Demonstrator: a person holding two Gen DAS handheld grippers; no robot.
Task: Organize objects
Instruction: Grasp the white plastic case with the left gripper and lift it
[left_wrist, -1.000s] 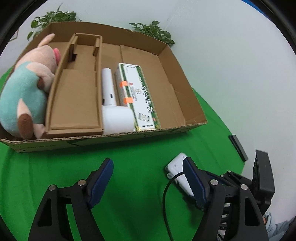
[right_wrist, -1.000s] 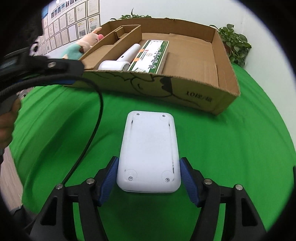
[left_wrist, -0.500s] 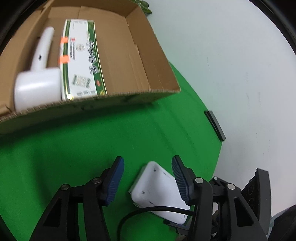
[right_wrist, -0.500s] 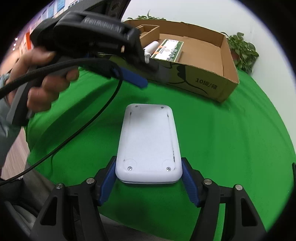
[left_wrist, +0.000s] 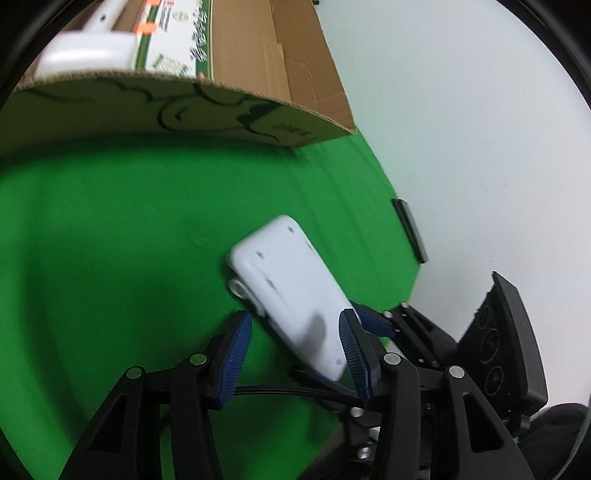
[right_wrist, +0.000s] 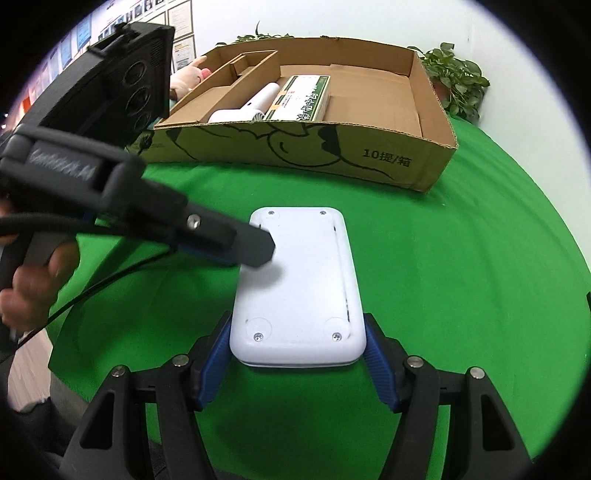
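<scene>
My right gripper (right_wrist: 297, 360) is shut on a flat white plastic device (right_wrist: 297, 288) and holds it above the green cloth. The device also shows in the left wrist view (left_wrist: 288, 284), tilted. My left gripper (left_wrist: 295, 354) is open, with its jaws on either side of the device's near end. In the right wrist view one left fingertip (right_wrist: 258, 249) lies over the device's left edge. The cardboard box (right_wrist: 295, 155) stands behind, holding a green-and-white carton (right_wrist: 301, 98) and a white handheld appliance (right_wrist: 243, 109).
A pink plush toy (right_wrist: 188, 72) sits at the box's far left. Potted plants (right_wrist: 458, 83) stand behind the box. A black flat object (left_wrist: 408, 229) lies at the cloth's right edge. A cable (right_wrist: 107, 282) trails from the left gripper.
My left gripper has swung right and down from the box to the white device, and its jaws now straddle it. My right gripper has kept hold of the device.
</scene>
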